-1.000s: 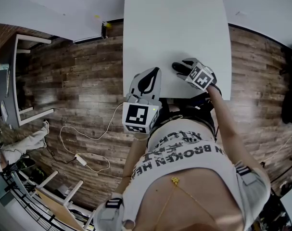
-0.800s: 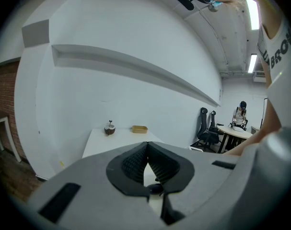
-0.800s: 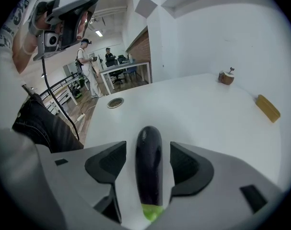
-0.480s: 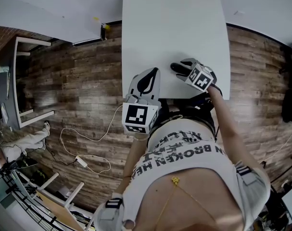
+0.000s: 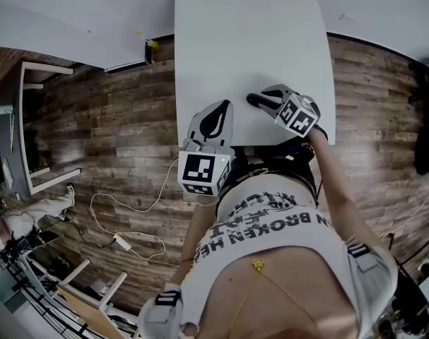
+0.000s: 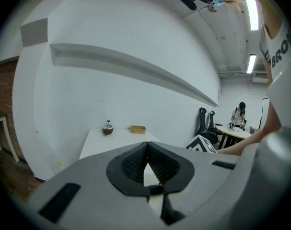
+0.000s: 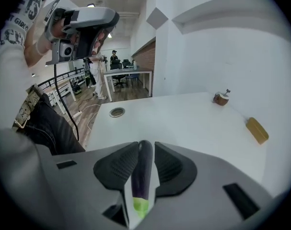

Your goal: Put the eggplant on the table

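Starting on the left, the left gripper (image 6: 146, 150) has its 2 jaws shut together, with nothing in them. The right gripper (image 7: 146, 147) has just been closing its jaws, and they squeeze the purple eggplant (image 7: 142, 176). It runs along the gap, green end at the back, above the white table (image 7: 183, 123).

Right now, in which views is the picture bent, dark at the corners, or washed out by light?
Head view: strong fisheye bends the floor planks, no motion blur. Left gripper view: black rounded corners, and the ceiling lamp is blown out white. Right gripper view: the same black corners, with the eggplant evenly lit and free of glare.
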The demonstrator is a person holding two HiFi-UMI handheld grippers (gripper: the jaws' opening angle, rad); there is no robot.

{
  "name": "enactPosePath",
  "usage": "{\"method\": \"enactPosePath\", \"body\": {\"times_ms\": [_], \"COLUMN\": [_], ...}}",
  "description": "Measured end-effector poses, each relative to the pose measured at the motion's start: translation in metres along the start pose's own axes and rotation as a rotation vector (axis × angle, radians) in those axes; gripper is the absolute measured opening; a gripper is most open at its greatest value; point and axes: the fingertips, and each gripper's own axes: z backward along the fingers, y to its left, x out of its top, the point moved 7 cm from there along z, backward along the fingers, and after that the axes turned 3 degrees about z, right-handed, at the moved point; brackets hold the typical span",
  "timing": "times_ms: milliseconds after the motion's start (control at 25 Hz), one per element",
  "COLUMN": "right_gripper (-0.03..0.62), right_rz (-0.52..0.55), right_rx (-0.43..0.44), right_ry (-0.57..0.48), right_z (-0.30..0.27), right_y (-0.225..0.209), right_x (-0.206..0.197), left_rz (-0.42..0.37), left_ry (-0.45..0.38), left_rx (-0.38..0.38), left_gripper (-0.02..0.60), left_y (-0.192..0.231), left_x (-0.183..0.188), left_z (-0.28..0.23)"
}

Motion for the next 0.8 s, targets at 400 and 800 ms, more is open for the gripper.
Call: {"method": "enactPosePath", "body": {"times_ms": [400, 800], "right_gripper": [0.01, 0.008], "right_rz": [0.002, -0.012], "right_rx": [-0.036, -0.049], "right_ry": [-0.062, -0.1], "right_z": [0.041, 0.06], "right_y": [0.003, 0.007], "right_x": [-0.003, 0.005], "left_rz": [-0.016, -0.013], "left_ry": [-0.008, 0.0], "left_rx": [-0.032, -0.059], "left_gripper": [0.006, 0.006], "left_y": [-0.023, -0.024], "left_x": [0.005, 0.004], "left_z": [-0.009, -0.016]}}
